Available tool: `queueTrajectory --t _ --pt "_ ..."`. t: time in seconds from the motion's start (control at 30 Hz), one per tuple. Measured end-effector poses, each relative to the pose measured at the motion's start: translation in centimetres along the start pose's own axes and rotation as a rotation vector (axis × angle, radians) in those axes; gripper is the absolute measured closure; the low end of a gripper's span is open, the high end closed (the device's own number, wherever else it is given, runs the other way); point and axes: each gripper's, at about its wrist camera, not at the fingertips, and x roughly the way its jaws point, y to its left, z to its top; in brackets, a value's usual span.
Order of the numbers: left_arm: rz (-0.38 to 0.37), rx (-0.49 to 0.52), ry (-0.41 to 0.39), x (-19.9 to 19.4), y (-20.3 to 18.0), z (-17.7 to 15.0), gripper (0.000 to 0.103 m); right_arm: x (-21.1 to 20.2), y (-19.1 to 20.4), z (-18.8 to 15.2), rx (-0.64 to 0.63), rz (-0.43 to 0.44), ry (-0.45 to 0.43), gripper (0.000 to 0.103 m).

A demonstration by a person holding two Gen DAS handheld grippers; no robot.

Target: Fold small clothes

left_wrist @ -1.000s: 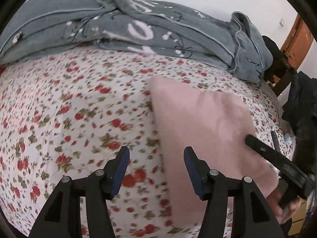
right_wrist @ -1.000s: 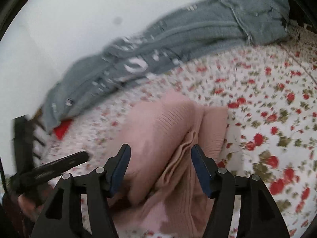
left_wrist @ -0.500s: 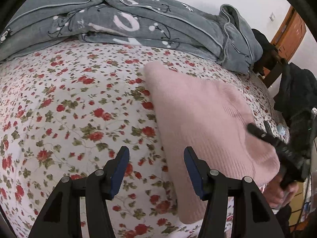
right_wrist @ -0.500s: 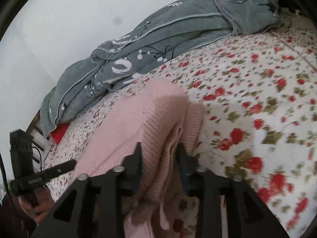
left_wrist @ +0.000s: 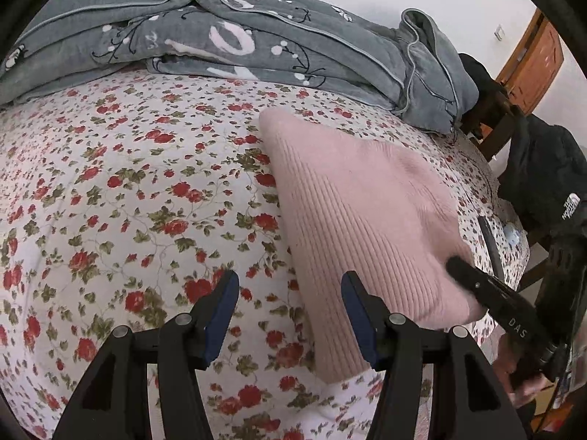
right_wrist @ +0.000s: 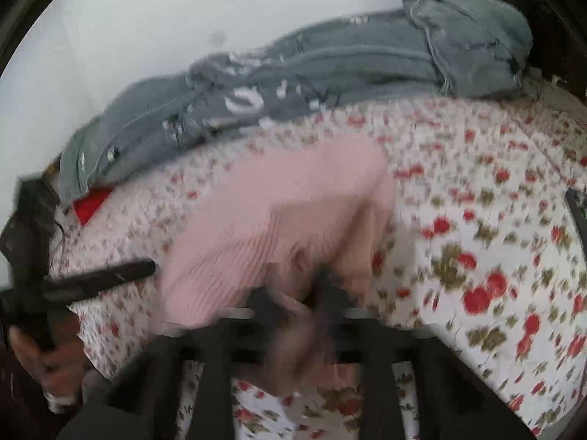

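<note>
Now closing from wide apart onto a bunched edge of pink knit garment (right_wrist: pixel 279 220) between right gripper (right_wrist: pixel 297 304) jaws, ready for folding; left gripper (left_wrist: pixel 290 311) apart and empty, garment just beside right finger.

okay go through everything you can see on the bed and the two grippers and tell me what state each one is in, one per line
pink knit garment: folded flat on the sheet, near edge bunched between the right jaws.
grey blanket: crumpled in a heap along the far side of the bed.
floral sheet: spread out, mostly smooth.
left hand-held gripper: open, empty, over the sheet beside the garment.
right hand-held gripper: jaws closing, pinching a fold of the garment; view blurred.
</note>
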Motion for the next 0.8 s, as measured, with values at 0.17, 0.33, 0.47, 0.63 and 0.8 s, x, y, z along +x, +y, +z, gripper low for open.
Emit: queueTrajectory --t 0.17,0.33,0.47,0.63,0.8 --pt "-0.011 0.032 0.004 -0.5 -0.3 -1.4 0.045 -2.5 -2.7 -2.8 0.091 0.065 -0.129 0.092" --pt "-0.071 0.075 0.019 0.2 -2.4 -2.2 0.045 0.4 -3.3 -5.0 0.123 0.012 -0.048 0.093" --pt "-0.086 0.139 0.041 0.5 -3.9 -3.3 0.043 -1.9 -3.3 -4.7 0.138 0.02 -0.085 0.091" --pt "-0.05 0.208 0.089 1.5 -4.3 -6.3 0.042 -2.6 -3.7 -4.5 0.147 0.025 -0.076 0.081" --pt "-0.003 0.217 0.065 2.2 -5.0 -6.9 0.042 -3.4 -3.6 -4.7 0.161 0.067 -0.073 0.078"
